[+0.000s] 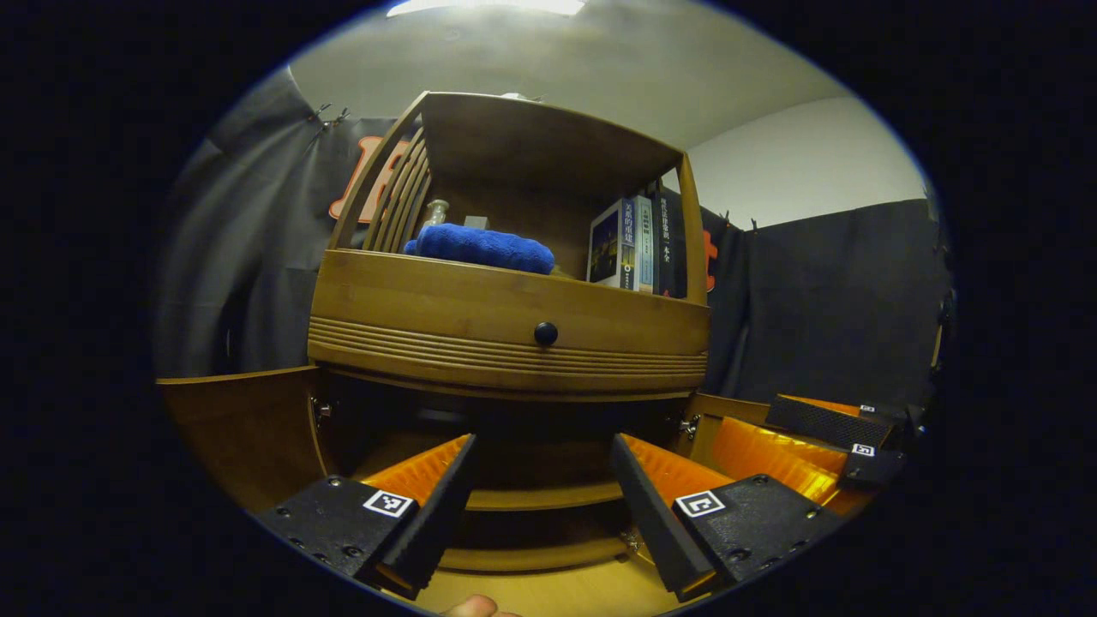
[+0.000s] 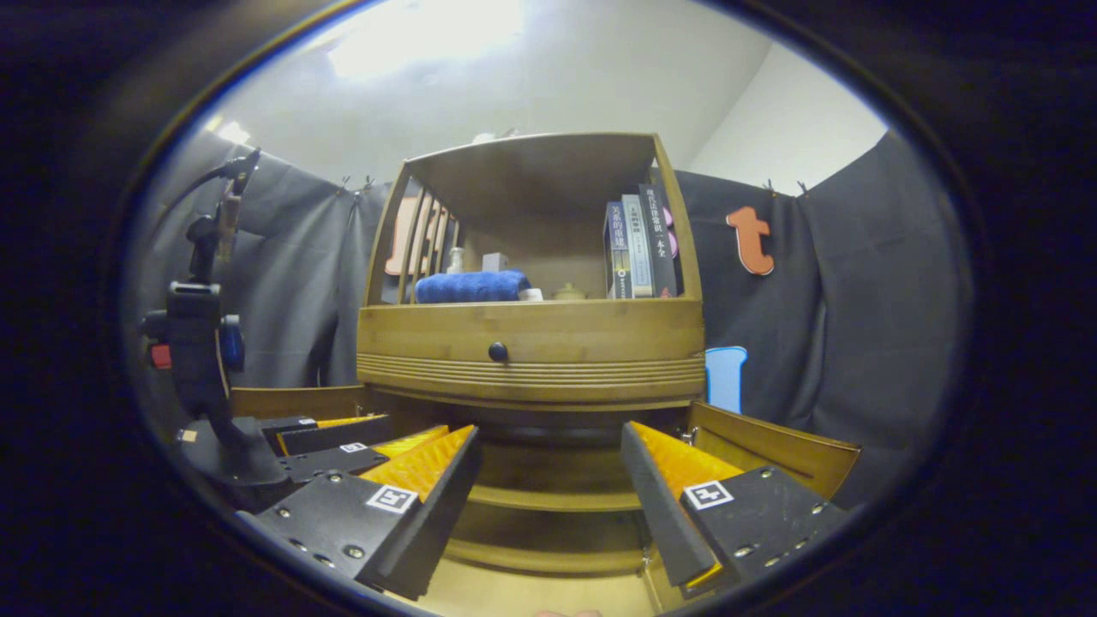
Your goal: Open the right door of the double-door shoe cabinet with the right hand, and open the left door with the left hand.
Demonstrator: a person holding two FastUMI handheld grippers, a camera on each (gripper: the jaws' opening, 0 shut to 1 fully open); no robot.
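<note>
While open, cabinet point(image 2: 531, 360) beyond right tool point(image 2: 548, 480)

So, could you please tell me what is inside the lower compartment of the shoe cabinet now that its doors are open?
Inside the lower compartment two bare wooden shelves show, with no shoes on them. Its dark upper back and outer corners are hidden behind the gripper fingers.
</note>
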